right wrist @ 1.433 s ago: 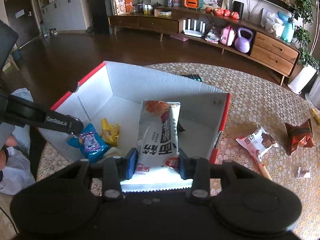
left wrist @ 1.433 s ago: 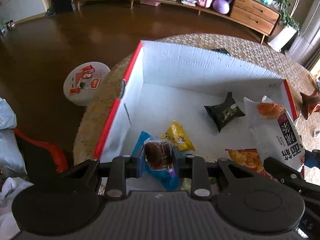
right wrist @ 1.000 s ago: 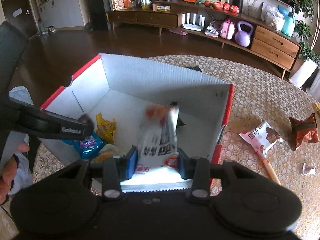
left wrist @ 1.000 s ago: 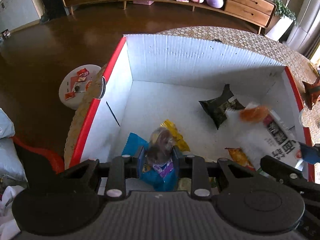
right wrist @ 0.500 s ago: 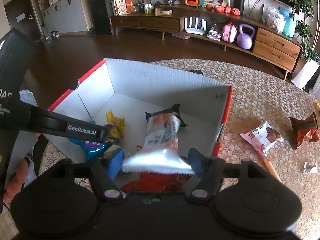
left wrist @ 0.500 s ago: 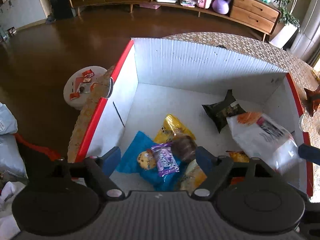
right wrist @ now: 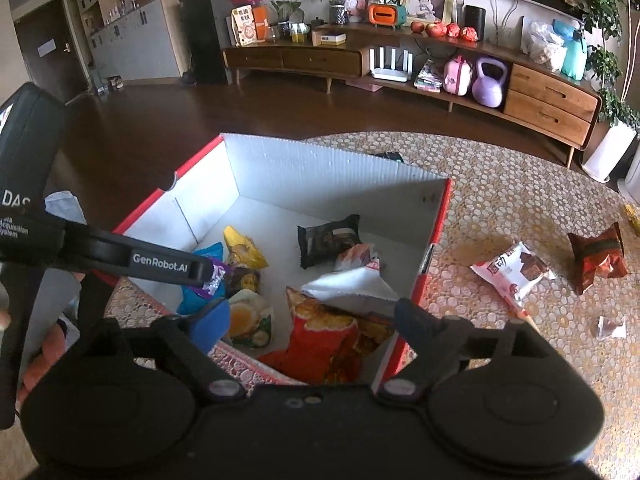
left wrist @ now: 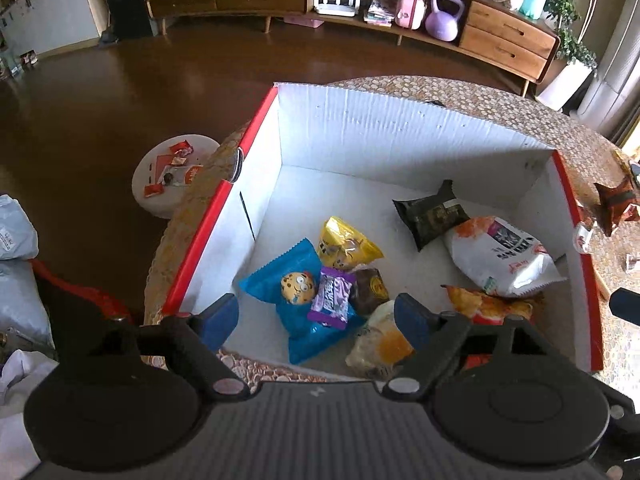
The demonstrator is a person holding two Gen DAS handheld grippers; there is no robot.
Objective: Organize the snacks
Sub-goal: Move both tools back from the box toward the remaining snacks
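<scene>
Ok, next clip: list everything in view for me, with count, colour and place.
box: 1, white with red rim, on table
table: 1, beige patterned
blue cookie bag: 1, in box, near left
purple bar: 1, on blue bag
yellow pack: 1, in box
black pack: 1, in box, far side
white bag: 1, in box, right
orange chip bag: 1, in box, near right
white-red pack: 1, on table
red pack: 1, on table
left gripper: open, above box
right gripper: open, above box
</scene>
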